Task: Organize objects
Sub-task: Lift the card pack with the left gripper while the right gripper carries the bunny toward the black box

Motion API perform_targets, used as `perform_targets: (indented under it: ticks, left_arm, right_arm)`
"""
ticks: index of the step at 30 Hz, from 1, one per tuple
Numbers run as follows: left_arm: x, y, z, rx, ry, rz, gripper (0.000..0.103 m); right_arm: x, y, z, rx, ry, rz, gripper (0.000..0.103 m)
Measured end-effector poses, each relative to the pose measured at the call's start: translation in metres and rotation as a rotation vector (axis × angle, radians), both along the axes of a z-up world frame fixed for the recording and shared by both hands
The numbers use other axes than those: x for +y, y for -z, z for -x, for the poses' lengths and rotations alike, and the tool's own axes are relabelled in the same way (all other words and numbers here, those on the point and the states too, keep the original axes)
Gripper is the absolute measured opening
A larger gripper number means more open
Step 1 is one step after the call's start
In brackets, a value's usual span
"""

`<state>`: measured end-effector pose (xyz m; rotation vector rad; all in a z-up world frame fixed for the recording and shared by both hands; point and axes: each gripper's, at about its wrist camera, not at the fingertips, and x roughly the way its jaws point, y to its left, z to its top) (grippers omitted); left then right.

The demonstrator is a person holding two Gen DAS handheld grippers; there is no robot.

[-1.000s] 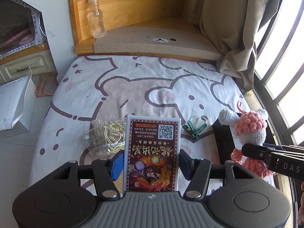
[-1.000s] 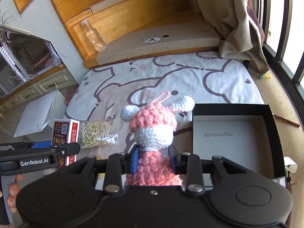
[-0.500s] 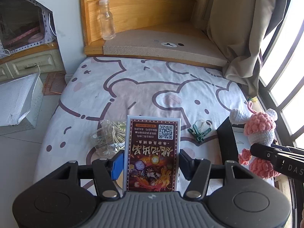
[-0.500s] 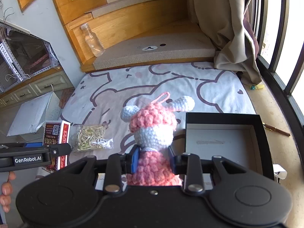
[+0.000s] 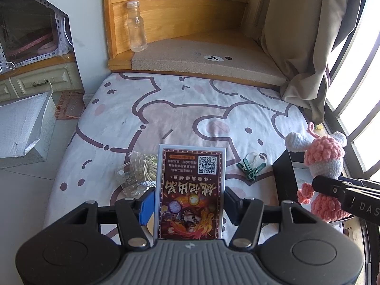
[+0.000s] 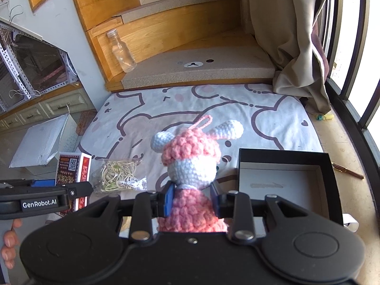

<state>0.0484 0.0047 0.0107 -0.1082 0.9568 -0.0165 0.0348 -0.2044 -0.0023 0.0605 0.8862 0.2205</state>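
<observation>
From the left wrist view, my left claw (image 5: 188,201) is clamped on a card box (image 5: 190,190), which stands upright between the fingers with its QR code at the far end. Just beyond the claw and to its left a clear bag of elastic bands (image 5: 139,171) lies on the bed (image 5: 166,109); beyond it to the right sit green clips (image 5: 251,168), and further right the black wall of the open box (image 5: 283,182) rises, with the crochet doll (image 5: 320,161) held above it in the other claw. From the right wrist view, my right claw (image 6: 192,199) is closed narrowly on the crochet doll's (image 6: 190,166) pink body, its head and ears upright beyond the fingers. The black box (image 6: 285,156) lies just to the right of this claw, open and apparently empty; to the left I see the left claw (image 6: 78,190) carrying the card box (image 6: 71,168), with the elastic bands (image 6: 116,175) beyond it on the bed. I judge the step in hand to be carrying both things to the black box. The next move calls for swinging the doll rightward over the box's floor, lowering it and only then letting go, then bringing the card box across without the claws colliding.
</observation>
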Motion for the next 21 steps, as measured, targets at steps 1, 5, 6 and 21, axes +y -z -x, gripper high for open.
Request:
perform_targets:
  ticks: [1,5,6,21]
  left_arm:
    - [-0.002,0.0,0.0,0.0,0.004,0.001,0.059]
    - [-0.012,-0.001,-0.002,-0.005,0.026,0.007,0.059]
    - [-0.015,-0.002,-0.003,-0.006,0.032,0.009,0.059]
    - [-0.083,-0.002,-0.014,-0.003,0.132,0.024,0.059]
  right_arm:
    - [-0.003,-0.001,0.0,0.0,0.005,0.002,0.033]
    - [-0.015,-0.002,0.001,-0.003,0.022,0.018,0.033]
    - [-0.019,-0.002,0.002,-0.004,0.029,0.021,0.033]
    - [-0.092,-0.002,0.015,-0.008,0.143,0.006,0.033]
